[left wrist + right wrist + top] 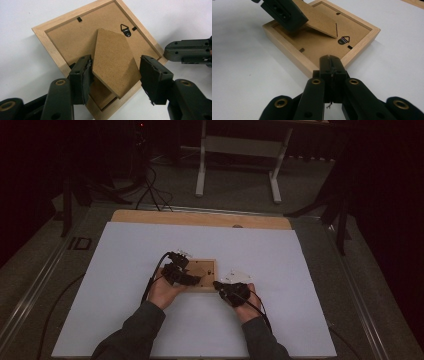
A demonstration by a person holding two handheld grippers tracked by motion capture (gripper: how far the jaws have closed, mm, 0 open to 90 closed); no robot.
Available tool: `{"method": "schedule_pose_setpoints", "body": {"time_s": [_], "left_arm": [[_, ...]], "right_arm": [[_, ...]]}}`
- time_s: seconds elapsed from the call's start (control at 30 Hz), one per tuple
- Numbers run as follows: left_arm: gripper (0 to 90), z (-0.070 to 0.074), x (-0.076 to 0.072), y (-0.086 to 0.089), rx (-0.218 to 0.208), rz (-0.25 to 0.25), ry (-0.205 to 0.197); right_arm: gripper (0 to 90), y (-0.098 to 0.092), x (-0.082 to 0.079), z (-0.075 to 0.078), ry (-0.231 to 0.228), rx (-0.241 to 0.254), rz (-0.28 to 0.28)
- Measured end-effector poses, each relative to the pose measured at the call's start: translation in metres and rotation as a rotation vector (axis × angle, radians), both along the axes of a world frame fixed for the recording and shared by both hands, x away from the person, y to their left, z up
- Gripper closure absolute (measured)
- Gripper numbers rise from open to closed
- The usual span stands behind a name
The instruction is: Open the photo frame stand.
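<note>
Left claw (115,75) spread astride frame's raised stand (113,62); right claw (331,65) clenched empty against wooden frame (287,53).

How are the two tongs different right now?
The left tongs stand open around the frame's raised stand flap, while the right tongs are shut with nothing between them. The left reach over the picture frame; the right sit at its corner. Both are black and hand-held.

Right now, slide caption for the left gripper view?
Left gripper open around the raised easel stand of a face-down wooden picture frame.
</note>
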State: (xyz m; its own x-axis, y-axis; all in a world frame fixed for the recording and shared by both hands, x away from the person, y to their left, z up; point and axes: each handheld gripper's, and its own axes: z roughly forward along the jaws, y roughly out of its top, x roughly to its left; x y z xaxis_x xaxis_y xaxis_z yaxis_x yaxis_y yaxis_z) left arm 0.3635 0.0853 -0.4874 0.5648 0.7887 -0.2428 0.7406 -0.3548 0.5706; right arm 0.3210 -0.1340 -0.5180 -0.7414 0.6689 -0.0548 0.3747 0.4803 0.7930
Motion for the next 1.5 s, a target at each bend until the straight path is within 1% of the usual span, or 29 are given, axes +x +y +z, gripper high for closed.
{"method": "schedule_pose_setpoints", "body": {"time_s": [0.03, 0.07, 0.17, 0.27, 0.37, 0.63, 0.83, 0.97, 1.03, 1.23, 1.3, 1.37, 1.5], "left_arm": [[45.9, 0.0003, 0.0011, 0.0011, -0.010, 0.005, 0.011], [46.4, 0.0003, 0.0011, 0.0011, -0.010, 0.005, 0.011], [47.0, 0.0013, 0.0022, 0.0032, -0.035, 0.014, 0.021], [47.2, 0.0018, 0.0029, 0.0048, -0.051, 0.019, 0.029], [49.0, 0.0017, 0.0045, 0.0068, -0.082, 0.017, 0.050], [52.1, 0.0006, 0.0065, 0.0076, -0.093, 0.033, 0.076], [51.9, -0.0007, 0.0087, 0.0086, -0.114, 0.036, 0.099], [52.2, -0.0023, 0.0093, 0.0078, -0.109, 0.033, 0.104], [52.7, -0.0023, 0.0087, 0.0066, -0.097, 0.034, 0.097], [53.3, -0.0015, 0.0072, 0.0055, -0.078, 0.029, 0.077], [53.4, -0.0013, 0.0068, 0.0051, -0.076, 0.030, 0.074], [53.4, -0.0011, 0.0061, 0.0046, -0.069, 0.028, 0.067], [53.4, -0.0005, 0.0043, 0.0032, -0.059, 0.028, 0.051]], "right_arm": [[89.5, 0.0000, 0.0000, 0.0000, 0.000, 0.000, 0.000], [89.5, 0.0000, 0.0000, 0.0000, 0.000, 0.000, 0.000], [89.5, 0.0000, 0.0000, 0.0000, 0.000, 0.000, 0.000], [89.5, -0.0001, 0.0000, 0.0000, 0.000, 0.000, 0.000], [89.5, 0.0000, -0.0001, 0.0000, 0.000, 0.000, 0.000], [89.5, -0.0002, 0.0000, -0.0001, 0.000, 0.001, 0.001], [89.5, -0.0002, -0.0001, -0.0002, -0.001, 0.002, 0.000], [89.5, -0.0003, 0.0000, -0.0002, -0.001, 0.002, 0.001], [89.5, -0.0004, 0.0001, -0.0003, 0.000, 0.003, 0.002], [88.7, -0.0004, 0.0001, -0.0003, -0.002, 0.002, 0.001], [85.4, -0.0009, 0.0005, 0.0001, -0.004, -0.004, -0.002], [83.0, -0.0018, 0.0013, 0.0004, 0.003, 0.001, -0.006], [77.7, -0.0040, 0.0025, 0.0019, 0.008, -0.006, -0.012]]}}
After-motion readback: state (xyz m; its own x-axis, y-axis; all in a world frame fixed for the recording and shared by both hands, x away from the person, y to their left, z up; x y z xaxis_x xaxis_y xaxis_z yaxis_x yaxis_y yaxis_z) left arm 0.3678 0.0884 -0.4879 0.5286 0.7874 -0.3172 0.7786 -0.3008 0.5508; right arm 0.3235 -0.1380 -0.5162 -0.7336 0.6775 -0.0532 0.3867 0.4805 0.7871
